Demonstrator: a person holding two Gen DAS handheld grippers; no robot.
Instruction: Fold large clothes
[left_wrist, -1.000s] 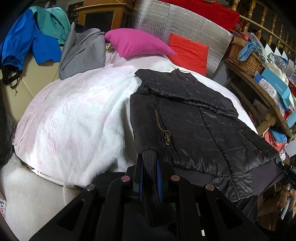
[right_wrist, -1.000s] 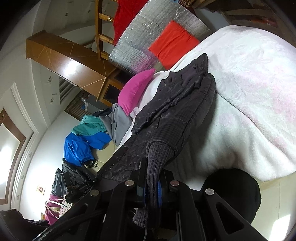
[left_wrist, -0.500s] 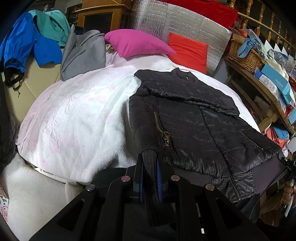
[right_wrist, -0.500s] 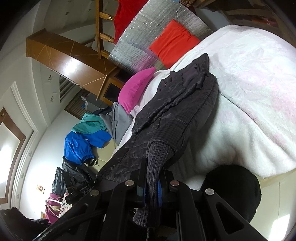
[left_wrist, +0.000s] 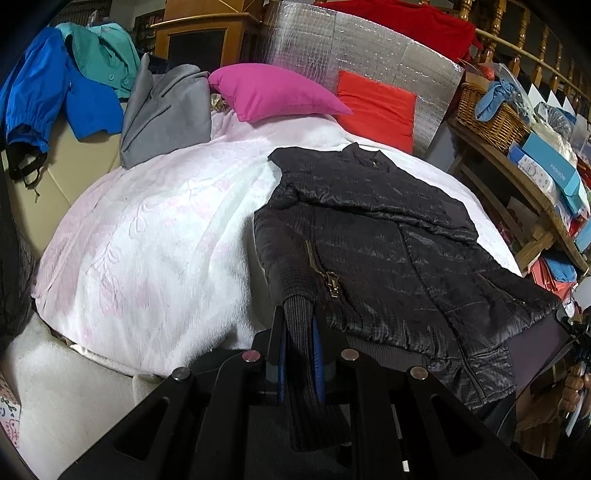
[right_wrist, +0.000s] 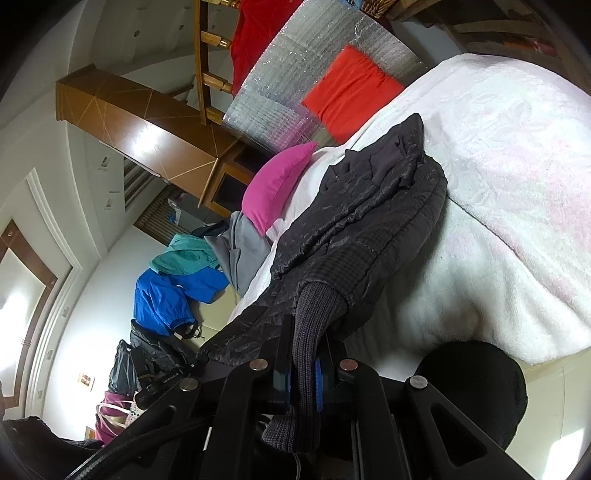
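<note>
A black quilted jacket (left_wrist: 388, 236) lies spread on the white-and-pink blanket (left_wrist: 155, 236), collar toward the pillows, hem at the near edge. My left gripper (left_wrist: 298, 317) is shut on a ribbed knit cuff (left_wrist: 301, 354) of the jacket's near sleeve, which hangs down through the jaws. In the right wrist view the same jacket (right_wrist: 369, 229) appears tilted sideways, and my right gripper (right_wrist: 304, 350) is shut on the other ribbed cuff (right_wrist: 314, 321). Both sleeves run from the jacket's lower corners toward the grippers.
A pink pillow (left_wrist: 273, 92) and a red cushion (left_wrist: 376, 107) lie at the blanket's far end against a silver foil panel (left_wrist: 362, 51). Grey, teal and blue garments (left_wrist: 162, 110) are piled at the left. A cluttered wooden shelf (left_wrist: 517, 177) with a basket stands at the right.
The views have shifted only slightly; the jacket sits a touch lower and more central in the left wrist view. Both grips on the cuffs are unchanged.
</note>
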